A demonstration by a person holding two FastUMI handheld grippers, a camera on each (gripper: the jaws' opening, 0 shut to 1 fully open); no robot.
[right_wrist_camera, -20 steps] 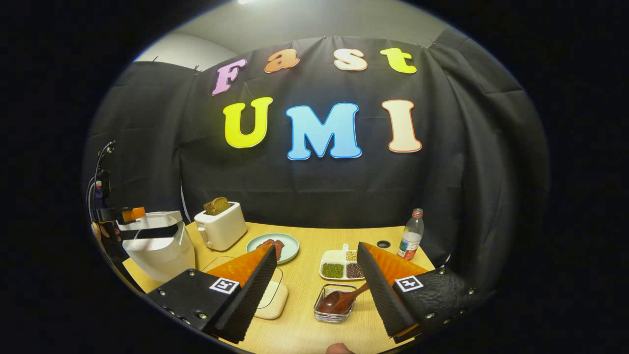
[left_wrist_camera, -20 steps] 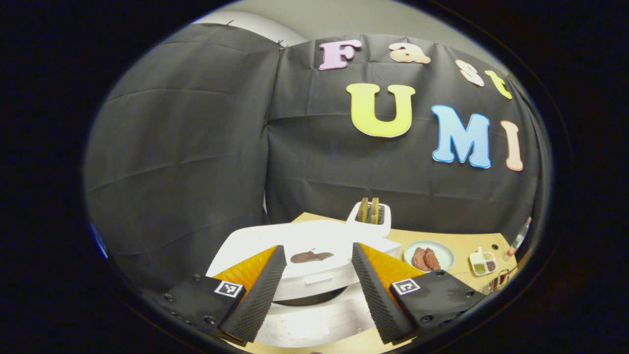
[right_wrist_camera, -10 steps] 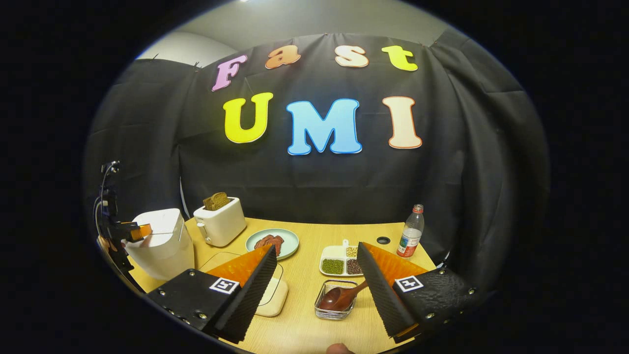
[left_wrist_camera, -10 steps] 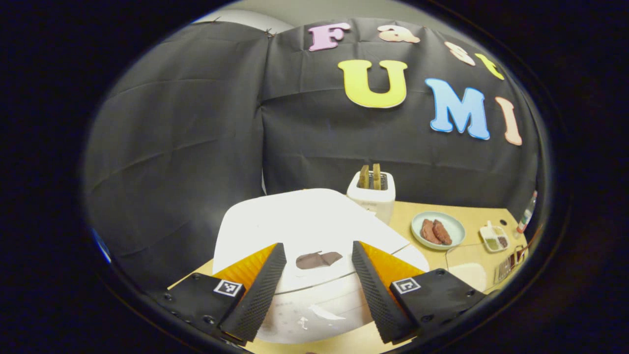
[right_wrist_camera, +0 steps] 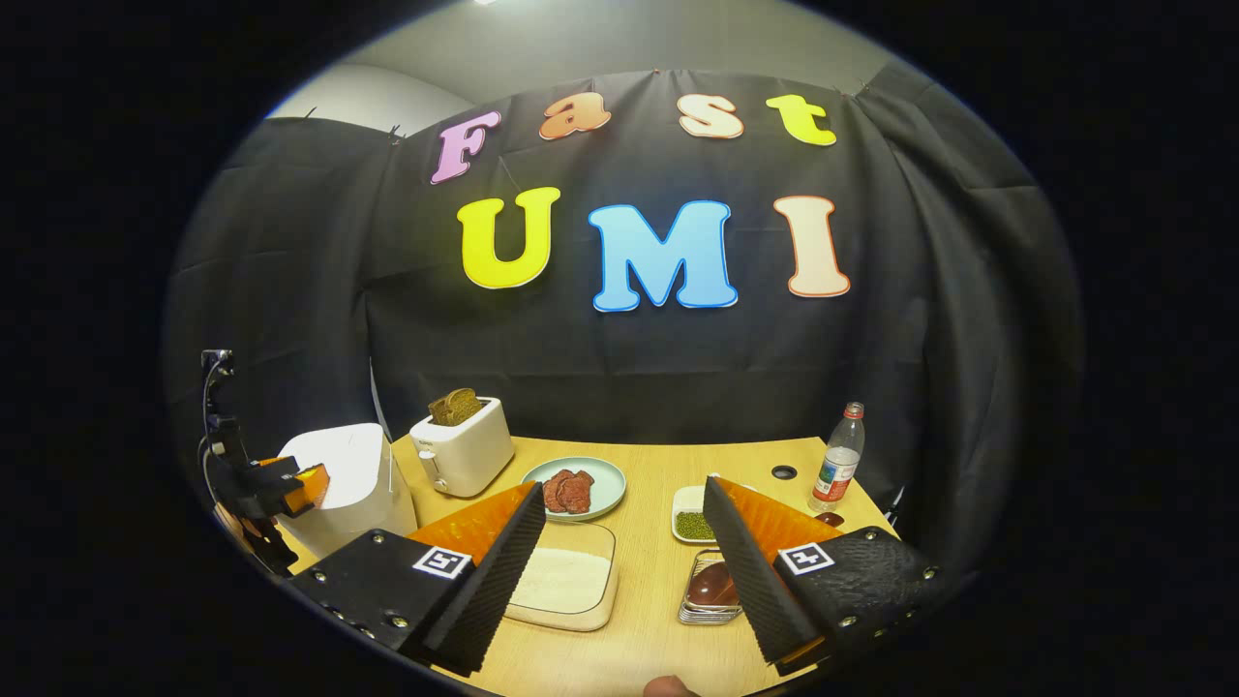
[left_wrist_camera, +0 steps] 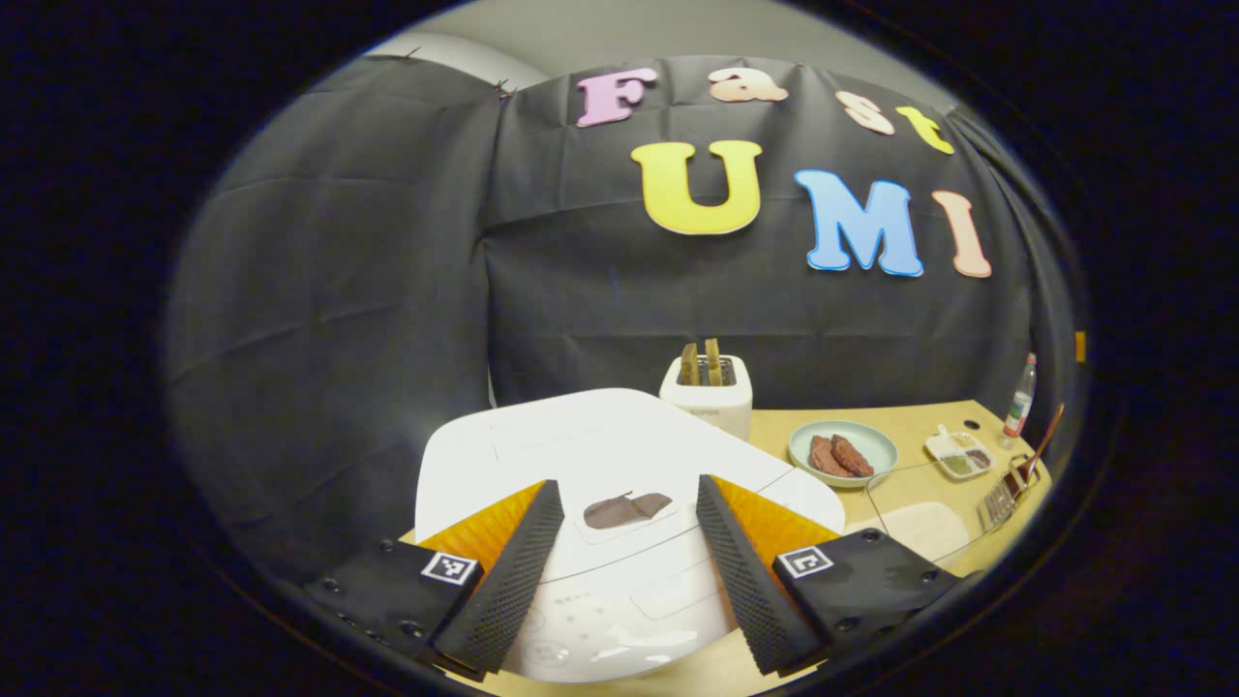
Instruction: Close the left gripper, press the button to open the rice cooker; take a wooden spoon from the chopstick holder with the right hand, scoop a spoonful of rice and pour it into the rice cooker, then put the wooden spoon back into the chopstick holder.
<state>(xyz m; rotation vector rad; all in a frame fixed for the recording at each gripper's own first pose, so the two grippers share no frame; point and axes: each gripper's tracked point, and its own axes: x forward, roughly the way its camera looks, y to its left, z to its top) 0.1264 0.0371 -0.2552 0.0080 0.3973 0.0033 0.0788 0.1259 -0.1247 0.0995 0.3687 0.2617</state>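
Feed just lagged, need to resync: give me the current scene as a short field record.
cooker: lid down
left gripper: open, over cooker's front
right gripper: open, above table
spoon: in wire holder
rice tray: between right gripper's fingers in its view
toaster: bread in slots

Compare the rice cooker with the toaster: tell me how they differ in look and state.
The rice cooker is wide with a flat lid that is shut; the toaster is a narrower box with open slots on top. The toaster holds brown bread slices sticking up; the rice cooker shows a dark patch on its lid. Both are white and stand on the wooden table.
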